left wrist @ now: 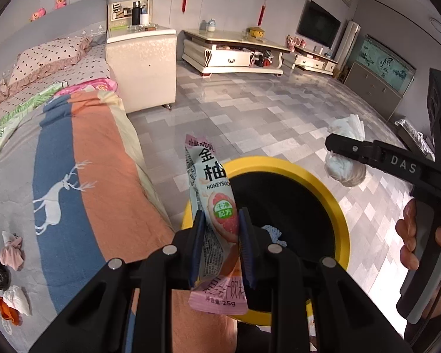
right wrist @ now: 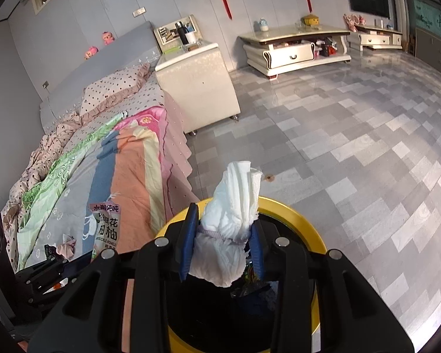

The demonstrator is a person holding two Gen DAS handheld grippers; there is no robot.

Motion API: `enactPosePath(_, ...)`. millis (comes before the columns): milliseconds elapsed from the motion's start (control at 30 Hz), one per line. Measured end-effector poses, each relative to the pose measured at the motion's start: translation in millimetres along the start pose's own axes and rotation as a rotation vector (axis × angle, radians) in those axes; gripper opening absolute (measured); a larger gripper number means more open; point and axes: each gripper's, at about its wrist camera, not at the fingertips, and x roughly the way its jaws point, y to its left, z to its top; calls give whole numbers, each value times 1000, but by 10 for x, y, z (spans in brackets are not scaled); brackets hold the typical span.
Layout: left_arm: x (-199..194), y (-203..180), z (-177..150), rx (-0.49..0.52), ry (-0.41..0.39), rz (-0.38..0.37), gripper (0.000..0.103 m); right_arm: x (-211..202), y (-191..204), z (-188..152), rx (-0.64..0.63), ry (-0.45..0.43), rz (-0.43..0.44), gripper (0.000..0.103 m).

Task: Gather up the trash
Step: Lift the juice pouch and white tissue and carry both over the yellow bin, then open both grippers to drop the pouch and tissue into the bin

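Observation:
My left gripper (left wrist: 220,229) is shut on a pink and white snack wrapper (left wrist: 213,194) and holds it over the near left rim of a black bin with a yellow rim (left wrist: 335,203). My right gripper (right wrist: 223,241) is shut on a crumpled white tissue wad (right wrist: 232,226) and holds it above the same bin (right wrist: 297,220), which has some trash inside. The right gripper with its tissue (left wrist: 347,170) also shows in the left wrist view. The wrapper (right wrist: 105,229) shows at the left of the right wrist view.
A bed with a striped deer blanket (left wrist: 73,176) lies left of the bin. Several pieces of trash (left wrist: 8,259) lie on the blanket near its left edge. A white nightstand (left wrist: 144,67), low white cabinets (left wrist: 235,53) and grey tiled floor (right wrist: 352,153) lie beyond.

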Motion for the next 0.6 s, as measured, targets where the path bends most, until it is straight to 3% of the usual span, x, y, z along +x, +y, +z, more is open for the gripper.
enactPosePath(400,226,-52,-118,9,42,-26,22,298,-72,-153,18,52,-12,34)
enactPosePath(600,199,-45,-124,9,41,-28,30,278,-130,-121,41,41,-25,51)
